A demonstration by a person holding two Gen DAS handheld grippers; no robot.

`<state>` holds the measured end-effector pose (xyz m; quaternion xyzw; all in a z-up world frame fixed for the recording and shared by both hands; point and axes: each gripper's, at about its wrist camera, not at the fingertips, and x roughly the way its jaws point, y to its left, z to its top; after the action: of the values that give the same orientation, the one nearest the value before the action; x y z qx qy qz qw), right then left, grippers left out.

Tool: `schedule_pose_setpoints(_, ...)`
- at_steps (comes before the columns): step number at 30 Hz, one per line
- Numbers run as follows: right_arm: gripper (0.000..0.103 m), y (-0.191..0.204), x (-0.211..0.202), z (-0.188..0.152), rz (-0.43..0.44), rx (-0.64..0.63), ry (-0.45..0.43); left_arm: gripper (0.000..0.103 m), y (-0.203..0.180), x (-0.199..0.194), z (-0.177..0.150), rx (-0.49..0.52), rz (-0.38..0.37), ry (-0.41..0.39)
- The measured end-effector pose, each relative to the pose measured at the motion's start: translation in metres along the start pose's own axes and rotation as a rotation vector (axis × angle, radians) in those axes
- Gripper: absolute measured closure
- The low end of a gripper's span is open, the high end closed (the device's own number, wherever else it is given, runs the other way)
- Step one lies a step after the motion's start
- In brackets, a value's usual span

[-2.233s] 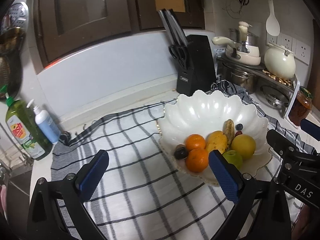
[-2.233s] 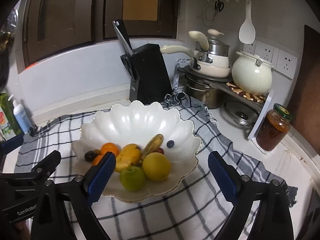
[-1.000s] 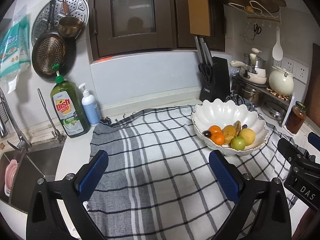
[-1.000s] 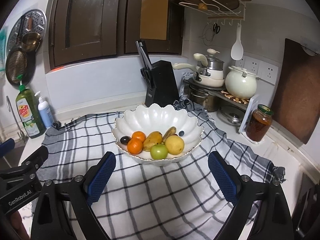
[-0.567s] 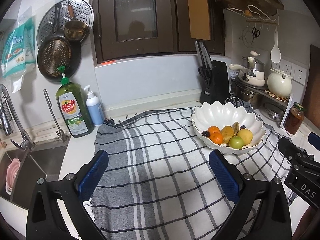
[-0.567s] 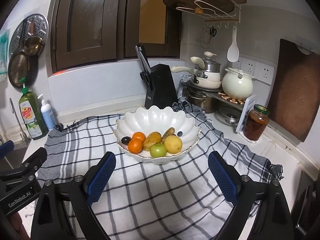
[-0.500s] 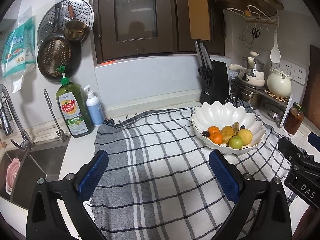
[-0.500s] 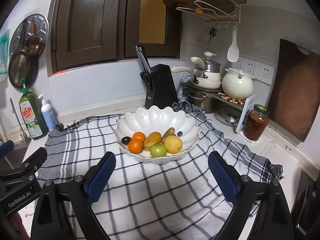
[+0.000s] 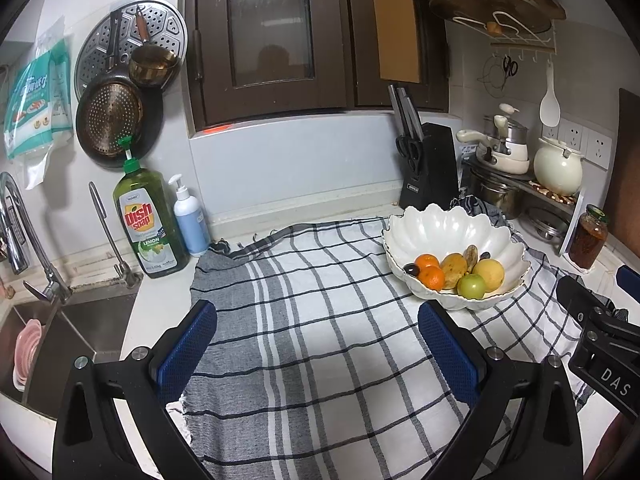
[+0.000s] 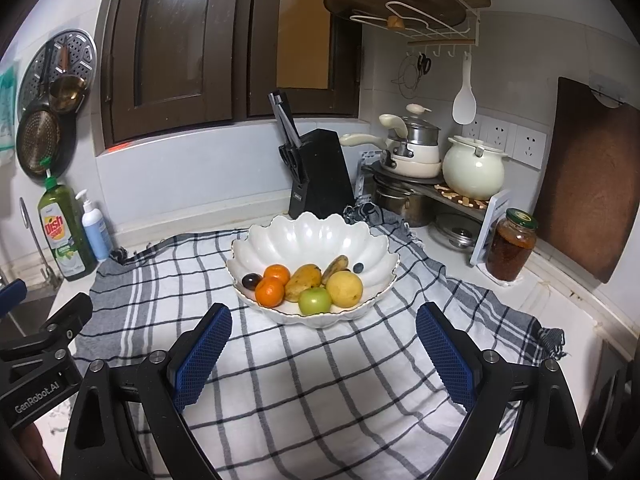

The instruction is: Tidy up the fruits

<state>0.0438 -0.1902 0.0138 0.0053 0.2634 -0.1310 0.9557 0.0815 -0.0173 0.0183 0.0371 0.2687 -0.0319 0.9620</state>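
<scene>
A white scalloped fruit bowl (image 10: 312, 236) is sitting on a checked cloth (image 10: 300, 380) that is covering the table (image 10: 568, 312). All the fruit is lying together in the front part of the bowl. Two oranges (image 10: 270, 291) are touching each other on the bowl's left side, and a dark plum (image 10: 251, 281) is resting just beside them at the rim. A green apple (image 10: 315, 300) is sitting at the very front, with a round yellow fruit (image 10: 345, 289) touching it on the right. A mango (image 10: 303, 279) is lying behind the apple, and a spotty banana (image 10: 335, 268) is leaning behind the yellow fruit. A small blueberry (image 10: 358, 267) is resting just beside the banana. The right gripper (image 10: 322, 350) is hanging in the air in front of the bowl, with its jaws spread wide and holding nothing. The left gripper (image 9: 318, 350) is hanging over the cloth to the left of the bowl (image 9: 448, 228), and its jaws are also spread wide and bare. A black knife block (image 10: 320, 174) is standing behind the bowl. A jar with a green lid (image 10: 511, 245) is standing to the right of the bowl, well apart from it. A green dish soap bottle (image 9: 146, 220) is standing far to the left of the bowl.
</scene>
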Motion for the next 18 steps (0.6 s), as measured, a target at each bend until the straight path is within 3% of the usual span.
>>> schedule_pose_setpoints(18,0.009,-0.0032,-0.0036,0.0005,0.002,0.006,-0.004,0.000,-0.0038,-0.0012,0.0054,0.011,-0.008,-0.002)
